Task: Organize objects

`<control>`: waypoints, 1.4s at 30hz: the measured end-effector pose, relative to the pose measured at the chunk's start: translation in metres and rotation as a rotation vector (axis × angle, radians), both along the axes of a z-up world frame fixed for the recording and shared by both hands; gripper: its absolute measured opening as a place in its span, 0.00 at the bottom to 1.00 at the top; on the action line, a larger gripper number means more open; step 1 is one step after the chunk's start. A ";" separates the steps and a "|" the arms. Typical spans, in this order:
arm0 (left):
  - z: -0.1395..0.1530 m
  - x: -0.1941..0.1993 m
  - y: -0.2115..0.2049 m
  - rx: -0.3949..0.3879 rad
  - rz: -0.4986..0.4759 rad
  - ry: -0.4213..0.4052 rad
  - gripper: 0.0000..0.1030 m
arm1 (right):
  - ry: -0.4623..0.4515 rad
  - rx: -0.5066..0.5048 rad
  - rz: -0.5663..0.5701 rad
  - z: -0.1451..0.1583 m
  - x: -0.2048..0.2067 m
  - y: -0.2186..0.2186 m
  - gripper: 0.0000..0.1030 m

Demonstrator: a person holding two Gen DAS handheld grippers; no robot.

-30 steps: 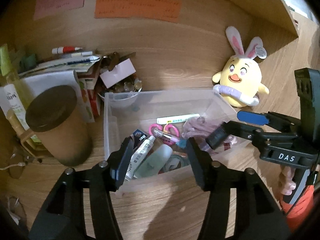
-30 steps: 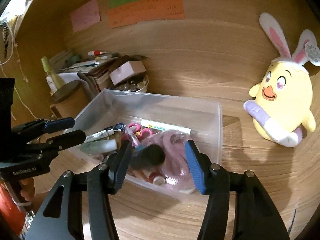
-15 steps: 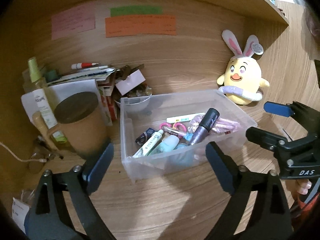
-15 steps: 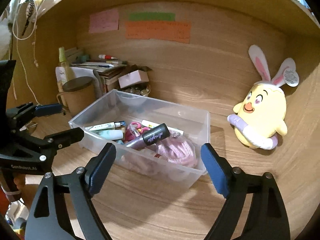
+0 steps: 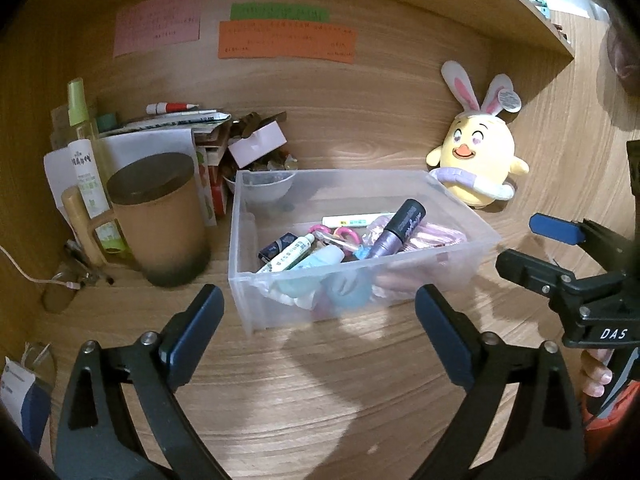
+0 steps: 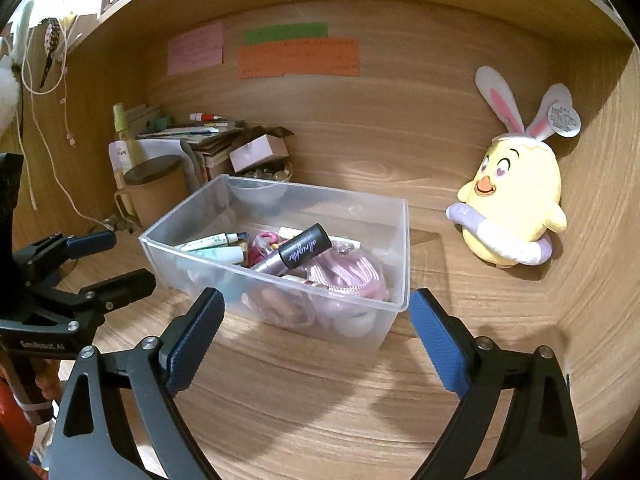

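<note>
A: Where do the tongs stand?

B: Both pairs hang above the worktop (image 5: pixel 320 380) with nothing between their fingers. The left tongs (image 5: pixel 316 316) are spread wide, and so are the right tongs (image 6: pixel 316 320).

A: And the things being sorted?

B: Just ahead of both tongs sits a clear plastic bin (image 5: pixel 280 304), its near wall between the fingertips in each view. Inside lies a purple mascara tube (image 6: pixel 298 254) with a black cap, propped at a slant on a pink coiled cord (image 6: pixel 352 276). Left of it lie a white tube (image 5: pixel 286 254), pink-handled scissors (image 5: pixel 344 236) and a white marker (image 5: pixel 356 220).

A: What surrounds it?

B: Left of the left tongs stands a brown lidded mug (image 5: pixel 160 216); far ahead to the right, a yellow chick plush (image 6: pixel 516 200) with rabbit ears leans in the corner.
</note>
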State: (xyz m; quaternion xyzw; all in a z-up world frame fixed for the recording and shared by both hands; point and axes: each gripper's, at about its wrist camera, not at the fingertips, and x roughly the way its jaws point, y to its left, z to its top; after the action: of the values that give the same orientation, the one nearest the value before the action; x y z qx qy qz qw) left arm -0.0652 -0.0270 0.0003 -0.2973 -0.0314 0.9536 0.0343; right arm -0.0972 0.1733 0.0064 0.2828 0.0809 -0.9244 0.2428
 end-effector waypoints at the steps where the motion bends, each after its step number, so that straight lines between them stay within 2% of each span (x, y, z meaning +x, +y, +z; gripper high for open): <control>1: 0.000 0.001 0.000 0.003 0.000 0.000 0.95 | -0.002 0.000 0.001 -0.001 0.000 0.000 0.90; 42: 0.002 0.002 -0.001 0.039 -0.016 0.011 0.95 | -0.009 -0.003 0.022 -0.003 -0.001 -0.004 0.90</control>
State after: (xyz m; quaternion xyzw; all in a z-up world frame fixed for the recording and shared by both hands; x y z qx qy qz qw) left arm -0.0632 -0.0278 0.0022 -0.2914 -0.0476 0.9542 0.0477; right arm -0.0985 0.1694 0.0039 0.2858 0.0815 -0.9205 0.2536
